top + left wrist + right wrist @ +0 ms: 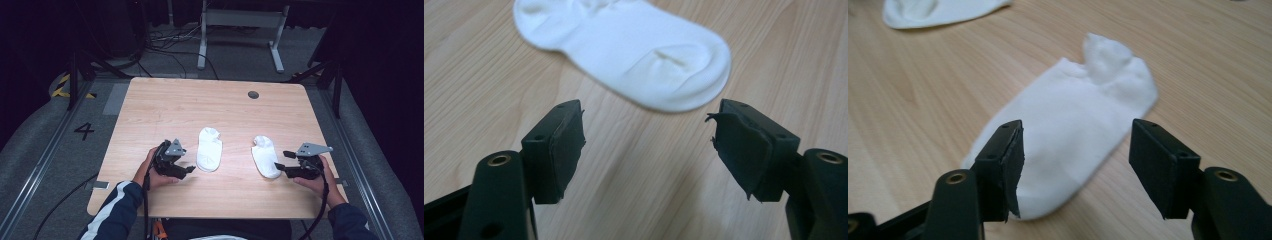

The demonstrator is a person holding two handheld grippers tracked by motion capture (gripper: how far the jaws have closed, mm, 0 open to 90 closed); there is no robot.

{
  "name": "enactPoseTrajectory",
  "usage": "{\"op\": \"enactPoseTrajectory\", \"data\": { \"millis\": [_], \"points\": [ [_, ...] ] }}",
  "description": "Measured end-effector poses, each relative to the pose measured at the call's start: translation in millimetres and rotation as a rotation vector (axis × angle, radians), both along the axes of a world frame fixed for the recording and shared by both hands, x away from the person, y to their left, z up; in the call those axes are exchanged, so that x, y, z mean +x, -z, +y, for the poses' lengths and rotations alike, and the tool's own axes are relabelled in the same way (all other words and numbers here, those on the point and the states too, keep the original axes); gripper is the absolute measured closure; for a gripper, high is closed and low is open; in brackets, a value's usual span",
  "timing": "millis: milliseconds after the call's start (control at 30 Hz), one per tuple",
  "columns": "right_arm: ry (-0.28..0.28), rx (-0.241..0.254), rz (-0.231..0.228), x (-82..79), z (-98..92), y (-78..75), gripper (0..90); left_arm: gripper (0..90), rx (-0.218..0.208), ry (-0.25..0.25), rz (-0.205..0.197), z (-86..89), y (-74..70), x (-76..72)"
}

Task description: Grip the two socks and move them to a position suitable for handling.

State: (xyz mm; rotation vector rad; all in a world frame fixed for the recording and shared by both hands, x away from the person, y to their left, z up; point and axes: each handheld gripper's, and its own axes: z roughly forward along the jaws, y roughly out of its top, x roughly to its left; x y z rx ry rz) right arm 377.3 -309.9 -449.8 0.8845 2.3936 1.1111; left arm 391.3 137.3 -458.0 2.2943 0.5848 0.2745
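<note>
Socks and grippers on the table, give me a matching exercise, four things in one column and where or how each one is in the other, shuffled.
1. left sock
2. right sock
3. left gripper
4. round grey disc

A. set in the tabletop near the far edge
B. jaws apart, nothing between them
C. just ahead of the right gripper
D. lies flat beside the left gripper

Pairs: 1-D, 2-C, 3-B, 4-A

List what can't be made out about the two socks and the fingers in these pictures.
- Left sock: cuff end cut off by the top edge of the left gripper view.
- Right sock: toe partly hidden behind the right gripper's fingers; cuff blurred.
- Left gripper and right gripper: fingers too small in the high view to judge their gap.
- Dark round spot: too small to identify.
</note>
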Motion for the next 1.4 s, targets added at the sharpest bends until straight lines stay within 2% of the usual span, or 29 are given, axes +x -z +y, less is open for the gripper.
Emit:
{"op": "enactPoseTrajectory", "data": {
  "millis": [167,267,333,433,567,800,933,1200,1400],
  "points": [
    [-0.106,-0.04,-0.008,-9.9,29.2,-2.7,44.8,34.9,0.027,0.058,-0.007,-20.9,2.0,1.4],
    [-0.147,-0.058,0.005,-15.0,43.3,-1.5,49.2,39.4,0.033,0.099,0.004,-30.1,5.2,2.4],
    [-0.169,-0.067,0.007,-16.3,51.0,0.1,51.1,41.5,0.037,0.109,0.002,-33.7,6.2,2.8],
    [-0.178,-0.08,0.013,-15.5,57.3,2.9,53.3,45.8,0.04,0.128,0.008,-37.3,8.2,3.2],
    [-0.169,-0.108,0.037,-10.5,61.2,10.5,57.4,53.3,0.047,0.157,0.036,-43.3,14.1,2.9],
    [-0.146,-0.139,0.079,-4.0,61.5,20.6,65.1,62.5,0.034,0.172,0.04,-45.1,16.7,1.2],
    [-0.135,-0.125,0.089,-2.4,59.4,21.0,71.4,65.1,0.018,0.177,0.058,-45.0,17.2,0.3],
    [-0.149,-0.115,0.109,-3.2,59.2,20.5,80.1,63.9,0.015,0.203,0.065,-48.9,17.1,-8.6],
    [-0.203,-0.119,0.121,-11.6,63.4,19.5,81.9,54.5,0.035,0.223,0.077,-50.2,15.2,-15.7]
  ]
}}
